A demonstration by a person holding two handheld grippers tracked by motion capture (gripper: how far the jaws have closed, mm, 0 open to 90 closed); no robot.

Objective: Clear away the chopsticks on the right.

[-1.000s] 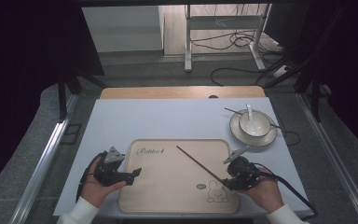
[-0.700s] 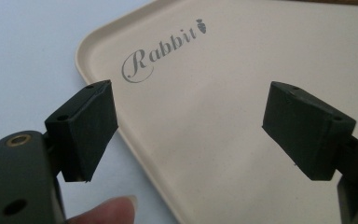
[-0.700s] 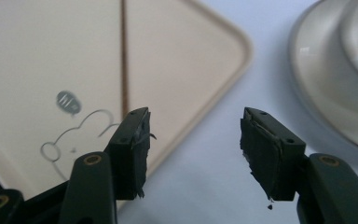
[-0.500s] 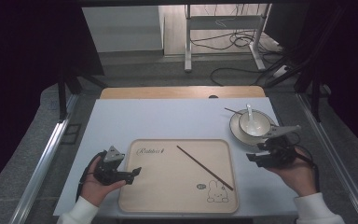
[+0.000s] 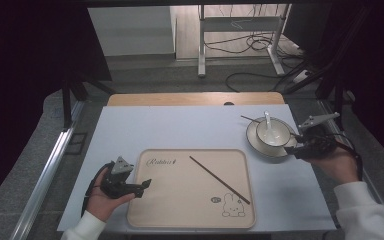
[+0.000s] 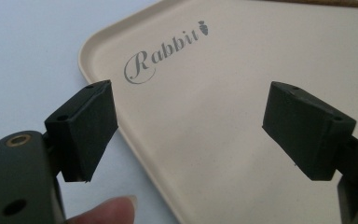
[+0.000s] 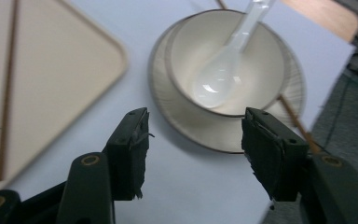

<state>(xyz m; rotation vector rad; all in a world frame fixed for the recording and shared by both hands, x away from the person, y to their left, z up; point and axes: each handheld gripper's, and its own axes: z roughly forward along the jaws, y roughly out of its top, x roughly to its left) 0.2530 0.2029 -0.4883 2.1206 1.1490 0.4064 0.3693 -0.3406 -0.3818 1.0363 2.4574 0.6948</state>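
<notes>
**Right gripper leaves the tray and goes to the bowl**

While the left gripper (image 5: 146, 184) sits in the same spot as a second ago, the right gripper (image 5: 291, 148) has gone somewhere new. A second ago it was at the near right corner of the tray (image 5: 190, 220), at the near end of the chopstick (image 5: 219, 180). Now it is off the tray, up beside the plate (image 5: 271, 151) on the right.

In the right gripper view, its jaws are spread wide, with nothing between them but the pale blue table (image 7: 200, 186). They have just been opening. Right past the tips of the jaws is the near rim of the plate (image 7: 191, 135). A little farther, still in line with the gap, stands the bowl (image 7: 261, 60) on that plate. A white spoon (image 7: 221, 74) lies in the bowl, with its handle pointing away from the jaws. A second chopstick (image 7: 296, 119) pokes out from under the plate, just beyond the right jaw. Off to the left of the left jaw is the corner of the tray (image 7: 107, 51), with the first chopstick (image 7: 7, 93) lying on it. That chopstick lies where it lay a second ago.

In the left gripper view, the jaws are spread wide too and hold nothing. The left jaw is over the table and the right jaw is over the tray (image 6: 223, 116). The tray's edge runs between them, and the word "Rabbit" (image 6: 165, 53) sits farther on.
</notes>
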